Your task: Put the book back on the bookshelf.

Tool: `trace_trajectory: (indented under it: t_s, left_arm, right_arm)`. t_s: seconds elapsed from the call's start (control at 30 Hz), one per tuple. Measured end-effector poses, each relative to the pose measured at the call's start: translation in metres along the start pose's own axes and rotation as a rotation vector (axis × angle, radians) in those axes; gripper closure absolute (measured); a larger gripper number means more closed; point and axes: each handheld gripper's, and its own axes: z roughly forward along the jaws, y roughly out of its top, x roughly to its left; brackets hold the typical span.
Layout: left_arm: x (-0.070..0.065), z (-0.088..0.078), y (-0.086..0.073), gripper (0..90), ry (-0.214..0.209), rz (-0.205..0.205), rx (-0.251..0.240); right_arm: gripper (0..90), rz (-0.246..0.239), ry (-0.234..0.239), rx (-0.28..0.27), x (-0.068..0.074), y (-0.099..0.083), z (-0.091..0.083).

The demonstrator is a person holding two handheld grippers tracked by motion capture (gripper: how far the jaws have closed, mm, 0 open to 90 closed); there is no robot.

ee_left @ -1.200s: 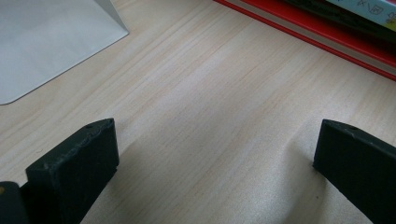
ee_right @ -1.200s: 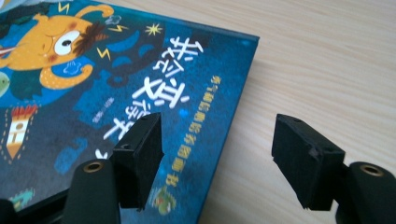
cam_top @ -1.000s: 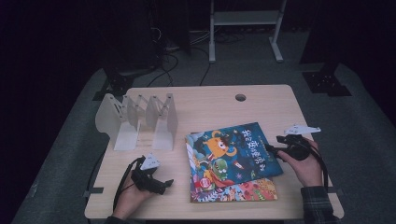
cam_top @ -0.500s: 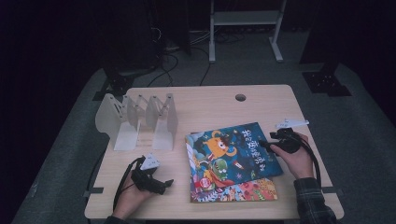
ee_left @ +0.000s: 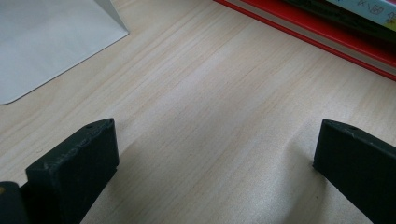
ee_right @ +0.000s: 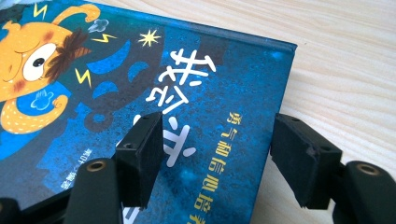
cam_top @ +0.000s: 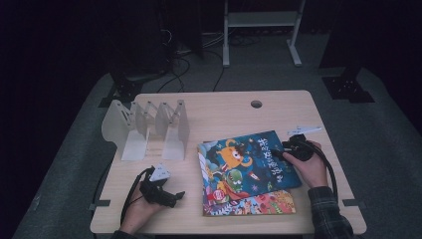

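The left tool (cam_top: 177,194) lies low near the front edge of the desk, its jaws wide apart. The right tool (cam_top: 276,153) points left, jaws open, one above the cover.

The blue book (cam_top: 249,159) covers most of the colourful book (cam_top: 249,203) beneath it, leaving a strip visible along the near edge and a sliver on the left. In the right gripper view, the blue book (ee_right: 140,93) is cut off at the left and bottom edges. Its smaller cover lettering is too small to read in the high view.
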Motion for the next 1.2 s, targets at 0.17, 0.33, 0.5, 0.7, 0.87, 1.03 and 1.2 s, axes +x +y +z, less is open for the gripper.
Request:
trace_trajectory:
  t_s: [0.17, 0.33, 0.5, 0.7, 0.87, 1.03, 1.2]
  left_arm:
    - [0.001, 0.000, 0.000, 0.0, -0.008, 0.007, 0.000]
    - [0.001, 0.001, 0.001, 0.0, -0.012, 0.012, -0.003]
    - [0.001, 0.001, 0.001, 0.0, -0.013, 0.014, -0.003]
    - [0.001, 0.001, 0.001, 0.0, -0.017, 0.014, -0.004]
    - [0.001, 0.001, 0.001, 0.0, -0.023, 0.012, -0.005]
    - [0.001, 0.001, 0.001, 0.0, -0.023, 0.013, -0.004]
    - [0.001, 0.001, 0.001, 0.0, -0.025, 0.014, -0.005]
  right_arm:
    - [33.9, -0.020, -0.001, -0.002, 0.000, 0.000, 0.000]
    - [33.9, -0.031, 0.000, -0.002, 0.001, 0.001, 0.000]
    - [34.4, -0.050, 0.026, -0.007, 0.004, 0.002, 0.003]
    - [34.4, -0.081, 0.055, -0.008, 0.012, 0.005, 0.008]
    - [34.6, -0.095, 0.072, -0.007, 0.016, 0.007, 0.010]
    - [34.7, -0.105, 0.081, -0.008, 0.019, 0.007, 0.012]
    - [34.7, -0.113, 0.090, -0.005, 0.022, 0.008, 0.013]
